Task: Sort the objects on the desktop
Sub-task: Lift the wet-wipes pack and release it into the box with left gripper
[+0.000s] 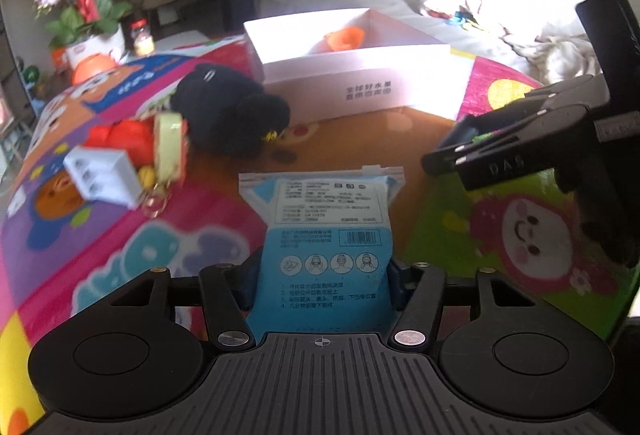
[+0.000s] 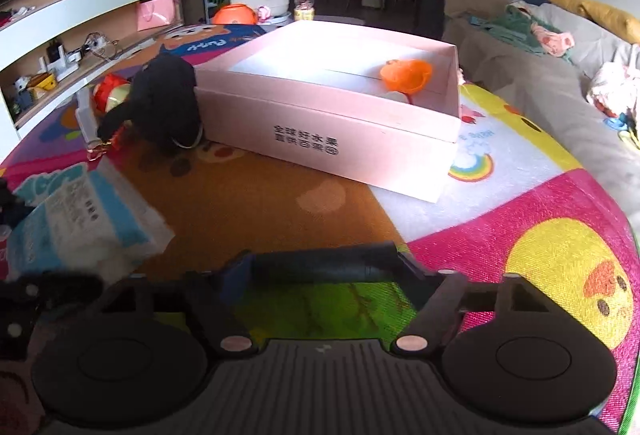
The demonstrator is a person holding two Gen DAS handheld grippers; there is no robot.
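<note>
**Ana:** Nearest the left camera, the left tool [image 1: 320,271] pinches a blue pouch [image 1: 322,231] between its two fingers; the pouch stands up from the grip toward twelve o'clock, printed label facing the lens.

**Ben:** And the right tool?

**Ana:** In its own view the right tool [image 2: 320,267] looks pressed together, a dark bar across the fingertips with nothing between them. From the left camera it reaches in at three o'clock, above the colourful mat [image 1: 520,227] covering the surface.

**Ben:** Where does the pouch show from the right side?

**Ana:** At nine o'clock in the right view, blurred, above the mat and just beside the dark edge of the left tool.

**Ben:** The box?

**Ana:** A pink box [image 2: 332,139] sits open-topped on the mat at twelve o'clock in both views. An orange cup [image 2: 408,73] lies inside, near its far right corner.

**Ben:** What else is out?

**Ana:** A black plush [image 2: 160,103] touches the box's left end. At ten o'clock in the left view lies a cluster: a white block [image 1: 102,175] with square holes, a red item [image 1: 124,139] behind it and a pale green tag [image 1: 170,151] standing on edge. Blur hides finer detail there.
</note>
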